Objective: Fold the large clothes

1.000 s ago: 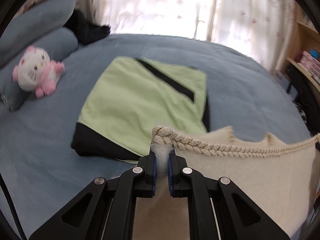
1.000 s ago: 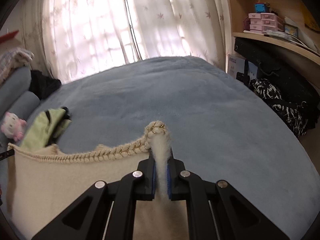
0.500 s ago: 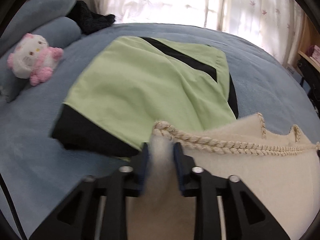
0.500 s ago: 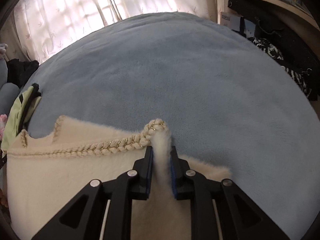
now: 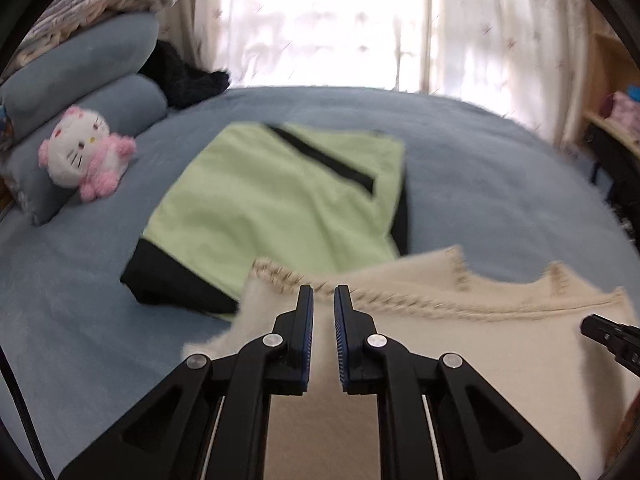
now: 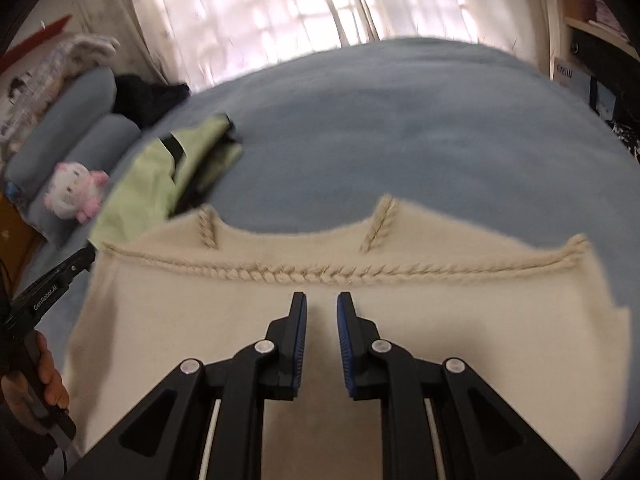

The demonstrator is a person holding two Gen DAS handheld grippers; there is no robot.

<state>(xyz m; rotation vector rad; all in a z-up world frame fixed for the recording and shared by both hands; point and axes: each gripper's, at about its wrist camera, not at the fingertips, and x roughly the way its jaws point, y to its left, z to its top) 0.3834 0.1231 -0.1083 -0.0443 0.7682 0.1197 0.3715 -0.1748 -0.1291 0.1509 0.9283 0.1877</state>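
On the blue bed [image 6: 400, 120], the cream knit garment [image 6: 224, 320] is laid flat, its braided trim [image 6: 280, 274] running across just ahead of both tools. Left tool [image 5: 324, 294]: a gap is seen between the pads, nothing clamped, tips over the garment's left corner. Right tool [image 6: 322, 300]: pads likewise apart, nothing held, tips just short of the braid.

Handling, judged: fabric is soft, fuzzy and limp, fairly light; it will sag and bunch if lifted at one point. The braided edge is thicker and firmer, so the best hold is likely at its two ends or corners, one per tool. Fluffy pile may slip unless it is pinched deep.

Just beside it, partly under its left corner, a folded green-and-black garment [image 5: 280, 200] lies. Pillows [image 5: 80, 64], a pink plush toy [image 5: 82, 152] and dark clothing [image 5: 180, 76] sit at the bed head; curtains [image 6: 260, 12] are backlit; shelves [image 5: 612, 92] stand to the right.
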